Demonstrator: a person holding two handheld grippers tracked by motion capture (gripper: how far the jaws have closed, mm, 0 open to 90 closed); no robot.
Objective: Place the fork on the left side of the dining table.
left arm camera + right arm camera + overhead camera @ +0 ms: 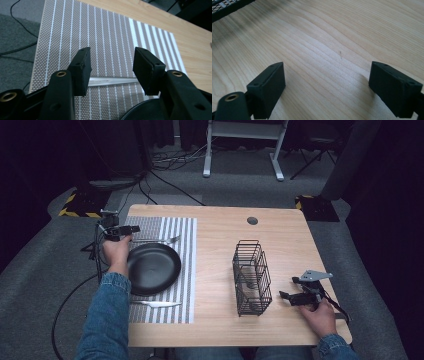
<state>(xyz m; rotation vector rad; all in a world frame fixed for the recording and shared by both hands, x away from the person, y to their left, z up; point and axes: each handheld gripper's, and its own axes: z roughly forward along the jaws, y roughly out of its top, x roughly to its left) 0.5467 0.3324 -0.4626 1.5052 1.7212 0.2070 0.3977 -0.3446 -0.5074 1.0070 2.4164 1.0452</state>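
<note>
- The left gripper (131,229) has its jaws parted to a middling width, gripping nothing; in the left gripper view the black, blocky pads (81,70) stand either side of a slim silver fork (112,80) that lies flat on the mat, its handle running crosswise between them, apart from both pads.
- Seen from above, the fork (159,240) lies at twelve o'clock of the black plate (152,267), just beyond its rim, tines pointing toward three o'clock.
- The right gripper (286,288) hangs with its jaws wide apart and nothing between them; in the right gripper view only bare pale wood lies between the two matte pads (268,88).
- The placemat (172,232) is woven, grey with thin white stripes, and covers the nine o'clock half of the table (280,227).
- The plate is round, glossy and shallow; a silver knife (155,304) lies at its six o'clock, on the mat.
- A black wire basket (251,277), tall and narrow, stands on the wood just at nine o'clock of the right gripper.
- The tabletop is light wood with rounded corners and a round cable hole (252,220) near the far edge.
- Around it: grey carpet, black cables, a white desk frame (245,145) at twelve o'clock, dark surroundings.
- Both forearms wear denim sleeves (106,320).
</note>
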